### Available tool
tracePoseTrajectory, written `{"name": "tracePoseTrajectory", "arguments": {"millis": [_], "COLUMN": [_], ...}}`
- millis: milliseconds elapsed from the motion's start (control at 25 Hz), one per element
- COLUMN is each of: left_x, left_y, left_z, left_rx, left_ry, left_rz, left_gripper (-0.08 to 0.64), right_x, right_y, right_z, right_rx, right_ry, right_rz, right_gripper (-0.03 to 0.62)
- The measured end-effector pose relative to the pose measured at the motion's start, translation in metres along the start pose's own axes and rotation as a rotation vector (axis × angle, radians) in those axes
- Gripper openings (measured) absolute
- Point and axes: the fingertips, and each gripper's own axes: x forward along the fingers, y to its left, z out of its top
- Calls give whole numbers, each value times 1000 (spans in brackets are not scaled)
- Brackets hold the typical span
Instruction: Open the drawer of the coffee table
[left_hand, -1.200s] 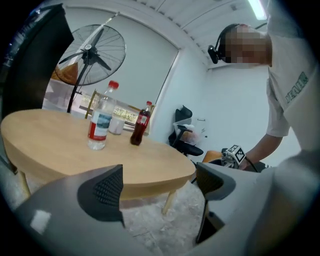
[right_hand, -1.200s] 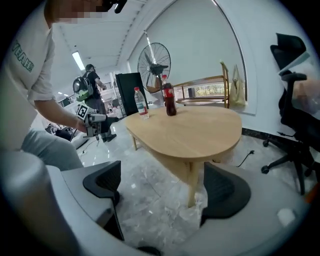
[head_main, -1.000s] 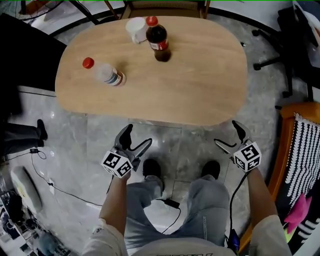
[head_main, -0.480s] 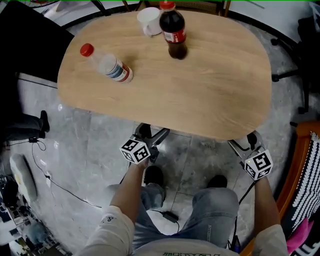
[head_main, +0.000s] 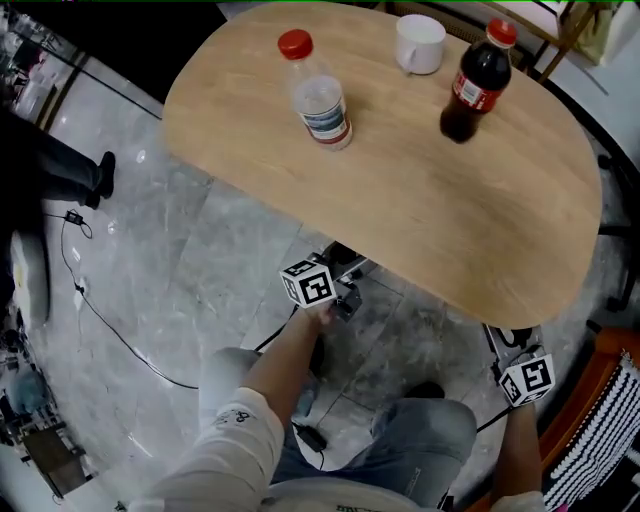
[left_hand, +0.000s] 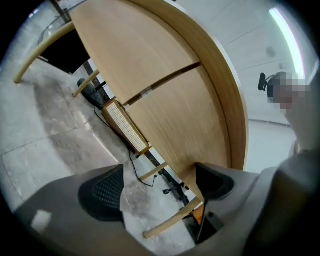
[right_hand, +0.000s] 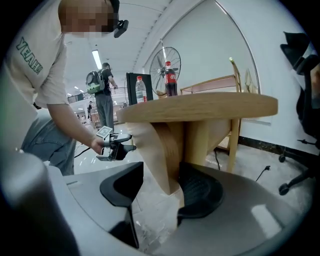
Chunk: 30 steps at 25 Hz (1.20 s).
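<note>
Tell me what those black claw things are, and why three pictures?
A person holds a two-jaw gripper in each hand, like tongs. One picture comes from a camera on their head, looking down at a table. On it stand a clear bottle, a cup and a cola bottle. The other two pictures come from cameras riding on the grippers. The left gripper is open with nothing in it, looking at the table's underside. The right gripper is closing, with a wooden part under the table between its jaws, not yet squeezed.
</note>
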Motion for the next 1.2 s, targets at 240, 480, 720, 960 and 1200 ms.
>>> {"name": "tracePoseTrajectory", "arguments": {"millis": [240,480,720,960,1200], "left_x": [-2,-8,-16,-20,-25], "left_y": [-26,-25,-19,-21,-20], "left_z": [21,21,13,12,10], "left_rx": [-57,-49,-34,-34,-7], "left_ry": [-33,-51,-21,-33,-11], "left_rz": [-164,-169,-139,-140,-129], "left_gripper": [301,250,103,92,67], "right_x": [7,9,7,2,2], "right_y": [-4,-2,-1,4,8], "right_z": [10,10,10,10,8], "right_rx": [-5,-39,-61,-68,-70], "right_ry": [-11,7,22,17,26], "right_rz": [-9,-8,-9,-6,-5], "right_gripper": [197,176,167,164,163]}}
